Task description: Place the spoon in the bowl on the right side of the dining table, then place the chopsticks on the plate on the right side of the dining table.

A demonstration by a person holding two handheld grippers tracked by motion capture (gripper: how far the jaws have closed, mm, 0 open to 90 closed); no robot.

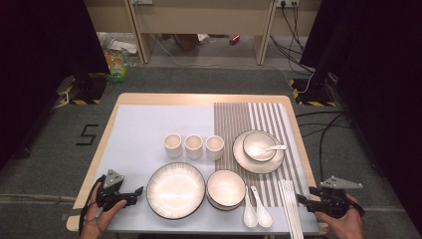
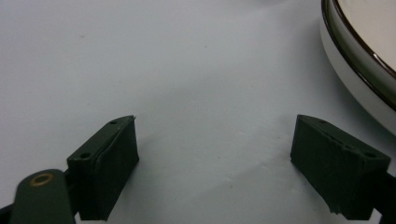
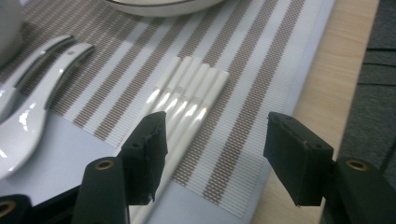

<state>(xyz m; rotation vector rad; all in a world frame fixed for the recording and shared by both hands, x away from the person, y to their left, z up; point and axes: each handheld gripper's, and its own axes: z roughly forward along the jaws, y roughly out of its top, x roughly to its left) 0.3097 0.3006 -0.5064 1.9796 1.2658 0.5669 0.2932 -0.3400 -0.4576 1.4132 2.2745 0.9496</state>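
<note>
my right gripper [image 1: 304,200] hovers at the near right corner of the table, jaws standing wide with nothing between the pads. the bundle of white chopsticks [image 1: 290,206] lies just to its left on the striped mat [image 1: 239,117], and in the right gripper view the same chopsticks [image 3: 187,100] run from behind my left-hand jaw away toward the plate with bowl and spoon [image 1: 258,151]. their long axis points away from me, near enough in line with the gripper's own reach, so the jaws look along the sticks, not across them. i judge the coming move turns on that: the gripper must shift sideways toward the sticks and straddle the bundle across its width.

my left gripper [image 1: 133,193] rests low over the plain lilac cloth [image 1: 139,124], jaws also wide and empty, just left of the large plate [image 1: 175,189]; its rim [image 2: 359,60] shows close at the right of the left gripper view. it is well apart from the chopsticks; the right hand is plainly the nearer.

two white spoons [image 1: 256,211] lie between the stacked bowls [image 1: 225,189] and the chopsticks, a possible snag.
</note>
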